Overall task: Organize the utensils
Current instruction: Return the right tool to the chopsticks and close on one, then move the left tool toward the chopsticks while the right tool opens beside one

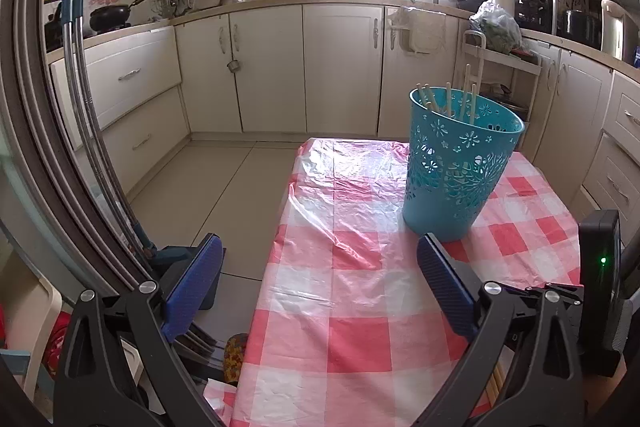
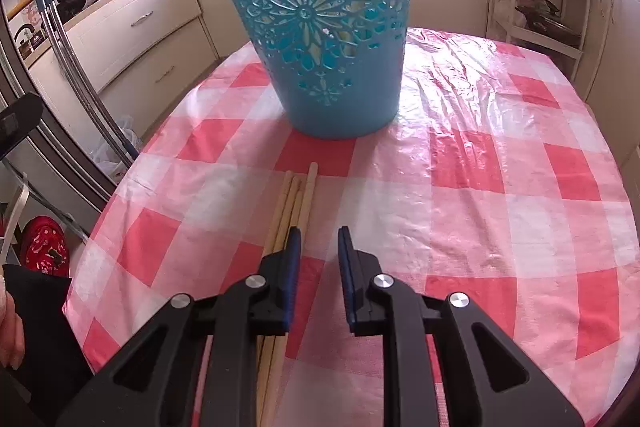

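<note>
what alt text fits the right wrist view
The right tool, jaws narrowly apart with nothing between them, hangs beside loose chopsticks on a red-checked tablecloth. A blue cut-out basket stands just beyond them.

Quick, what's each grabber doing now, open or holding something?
Left gripper: wide open, empty.
Right gripper: narrowly open, holding nothing; chopsticks lie beside it.

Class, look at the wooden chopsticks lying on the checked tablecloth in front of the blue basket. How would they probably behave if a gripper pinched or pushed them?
The chopsticks look thin, straight and wooden, so probably stiff and light. Being slim and round-looking on a glossy plastic tablecloth, they may roll or slide aside. Lying bunched together, one may be hard to pinch alone.
</note>
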Demonstrator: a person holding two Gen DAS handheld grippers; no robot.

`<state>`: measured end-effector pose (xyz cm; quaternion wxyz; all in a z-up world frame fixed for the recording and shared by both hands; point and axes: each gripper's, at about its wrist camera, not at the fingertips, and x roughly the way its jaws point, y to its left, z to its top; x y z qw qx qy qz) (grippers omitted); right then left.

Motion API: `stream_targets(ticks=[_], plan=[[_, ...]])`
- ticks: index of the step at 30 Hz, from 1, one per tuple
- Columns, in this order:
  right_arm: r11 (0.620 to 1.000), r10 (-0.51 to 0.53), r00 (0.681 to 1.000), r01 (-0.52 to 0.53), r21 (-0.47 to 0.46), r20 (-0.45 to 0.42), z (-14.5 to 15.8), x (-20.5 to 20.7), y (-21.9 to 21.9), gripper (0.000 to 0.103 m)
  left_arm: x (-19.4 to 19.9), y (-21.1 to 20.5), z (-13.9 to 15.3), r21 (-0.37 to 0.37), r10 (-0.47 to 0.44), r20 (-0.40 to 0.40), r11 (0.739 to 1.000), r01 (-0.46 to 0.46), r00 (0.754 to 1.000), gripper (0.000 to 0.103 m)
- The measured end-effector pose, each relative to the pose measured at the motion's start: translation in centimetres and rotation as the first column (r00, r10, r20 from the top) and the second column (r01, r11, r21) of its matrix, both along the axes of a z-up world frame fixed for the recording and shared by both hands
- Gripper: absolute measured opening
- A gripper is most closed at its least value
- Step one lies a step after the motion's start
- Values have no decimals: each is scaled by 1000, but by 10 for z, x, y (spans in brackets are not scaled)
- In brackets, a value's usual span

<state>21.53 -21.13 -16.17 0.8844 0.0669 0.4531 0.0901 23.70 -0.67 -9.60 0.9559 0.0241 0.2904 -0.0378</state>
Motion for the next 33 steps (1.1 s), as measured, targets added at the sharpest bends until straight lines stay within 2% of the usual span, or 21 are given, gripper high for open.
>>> stream_targets(ticks=[8, 12, 15, 19, 23, 29, 33], plan=[[999, 27, 1000, -27, -26, -7, -2, 4, 7, 19, 1, -5, -2, 17, -6, -8, 1000, 6, 1000, 94], [998, 19, 1000, -21, -52, -24, -1, 3, 4, 8, 1, -7, -4, 24, -13, -15, 1000, 14, 1000, 94], [999, -9, 999, 6, -44, -50, 0, -7, -8, 7, 2, -11, -8, 26, -41, -41, 999, 43, 998, 94], [1000, -27, 997, 26, -10, -73, 1, -27, -26, 6, 4, -26, -21, 12, -115, -112, 993, 117, 987, 94], [998, -57, 996, 59, 25, -63, 4, -27, -39, 6, 13, -46, -41, -9, -171, -217, 985, 173, 961, 94], [995, -66, 996, 70, 68, -61, -1, -23, -48, 6, 32, -74, -79, -6, -157, -361, 986, 166, 919, 94], [993, -65, 996, 71, 95, -63, -4, -23, -53, 6, 38, -85, -91, 1, -144, -390, 988, 156, 910, 93]])
